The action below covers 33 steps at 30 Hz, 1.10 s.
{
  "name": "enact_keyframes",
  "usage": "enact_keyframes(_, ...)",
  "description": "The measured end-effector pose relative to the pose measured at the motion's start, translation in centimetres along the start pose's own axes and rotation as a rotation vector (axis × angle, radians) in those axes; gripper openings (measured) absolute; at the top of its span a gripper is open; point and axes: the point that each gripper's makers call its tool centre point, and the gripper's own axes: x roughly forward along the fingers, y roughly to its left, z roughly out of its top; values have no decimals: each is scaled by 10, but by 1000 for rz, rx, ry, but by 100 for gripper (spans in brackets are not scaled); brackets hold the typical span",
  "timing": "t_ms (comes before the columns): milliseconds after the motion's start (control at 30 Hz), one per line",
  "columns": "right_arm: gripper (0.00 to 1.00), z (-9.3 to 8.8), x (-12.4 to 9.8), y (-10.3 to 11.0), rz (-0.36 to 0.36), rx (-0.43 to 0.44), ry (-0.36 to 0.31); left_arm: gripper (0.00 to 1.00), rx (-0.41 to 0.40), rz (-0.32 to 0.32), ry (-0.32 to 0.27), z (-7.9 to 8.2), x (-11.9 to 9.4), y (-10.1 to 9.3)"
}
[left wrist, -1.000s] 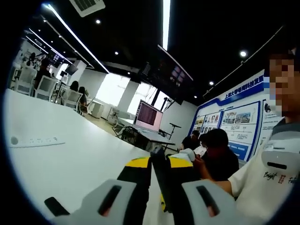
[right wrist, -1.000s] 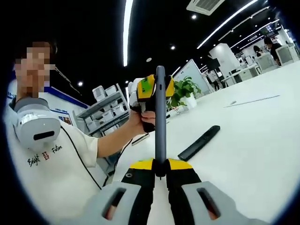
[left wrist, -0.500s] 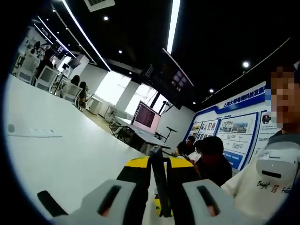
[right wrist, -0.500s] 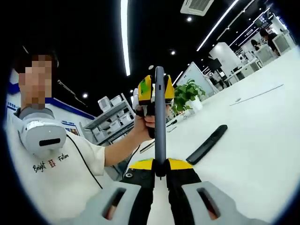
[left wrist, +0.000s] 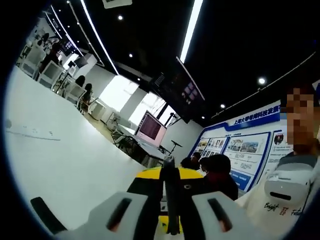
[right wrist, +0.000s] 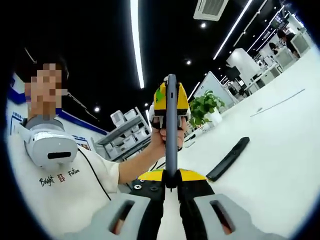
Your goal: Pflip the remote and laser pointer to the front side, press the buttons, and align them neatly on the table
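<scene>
A thin grey remote (right wrist: pixel 171 135) is held edge-on in the air, between both grippers. My right gripper (right wrist: pixel 171 179) is shut on its near end. At the far end my left gripper (right wrist: pixel 170 102), yellow and black with a hand around it, pinches the remote. In the left gripper view the remote (left wrist: pixel 169 200) is a dark strip in the shut jaws of my left gripper (left wrist: pixel 168 172). A long black stick-shaped device (right wrist: pixel 228 159), likely the laser pointer, lies flat on the white table (right wrist: pixel 280 165); it is also the long black device (left wrist: pixel 43 213) at lower left.
A person in a white shirt (right wrist: pixel 65 185) stands close behind the grippers. A white power strip (left wrist: pixel 30 133) lies farther along the table (left wrist: pixel 75 165). Seated people (left wrist: pixel 215 172), a screen and wall posters are beyond the table's end. A potted plant (right wrist: pixel 202 107) stands at the far edge.
Both views have tilted upward. The remote stays clamped at both ends, and the left gripper sits higher in the right gripper view. The black device on the table has not moved.
</scene>
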Motion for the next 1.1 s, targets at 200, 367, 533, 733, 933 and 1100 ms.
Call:
enact_keyframes(200, 12, -9, 1, 0, -62, -51, 38, 10, -32, 13, 21, -7, 0, 1)
enact_keyframes(367, 12, -12, 4, 0, -95, -86, 60, 10, -40, 16, 17, -9, 1, 1)
enact_keyframes(533, 12, -9, 2, 5, -71, -39, 17, 11, -56, 12, 11, -6, 2, 3)
enact_keyframes(733, 12, 0, 0, 13, -41, 5, -62, 12, -42, 12, 7, -6, 4, 1)
enact_keyframes(933, 12, 4, -1, 14, -46, 11, -84, 12, -54, 23, 44, -18, 8, 1)
enact_keyframes(1100, 12, 2, -1, 15, -55, 0, -66, 12, -80, 11, 19, -14, 7, -1)
